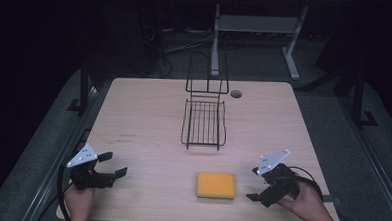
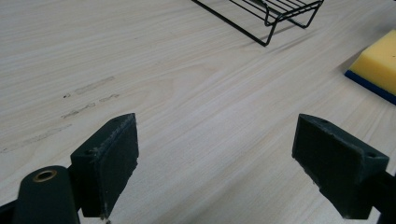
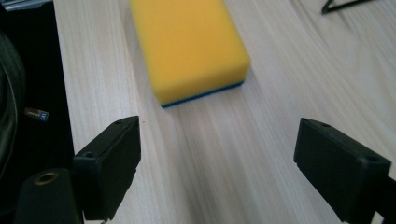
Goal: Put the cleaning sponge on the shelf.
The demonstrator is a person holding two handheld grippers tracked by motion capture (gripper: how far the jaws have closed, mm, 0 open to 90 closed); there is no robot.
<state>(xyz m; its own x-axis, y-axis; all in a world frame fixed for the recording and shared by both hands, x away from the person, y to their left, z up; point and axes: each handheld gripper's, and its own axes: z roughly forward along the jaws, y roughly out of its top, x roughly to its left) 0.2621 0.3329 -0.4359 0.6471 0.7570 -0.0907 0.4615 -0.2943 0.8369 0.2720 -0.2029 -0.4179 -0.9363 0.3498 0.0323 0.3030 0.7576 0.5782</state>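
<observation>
While the yellow sponge [image 1: 216, 185] is lying on the bench [image 1: 148, 123], the left gripper [image 1: 112, 165] and right gripper [image 1: 255, 183] are hovering wide apart, gripping nothing, at its nine and three o'clock.

No text reads clearly; the faint dark marks on the table [image 2: 88, 100] are perhaps smudged print.

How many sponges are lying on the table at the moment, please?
1. A single yellow sponge with a blue underside lies flat near the table's front edge, between the two grippers and nearer the right gripper. The wire rack behind it holds none.
</observation>
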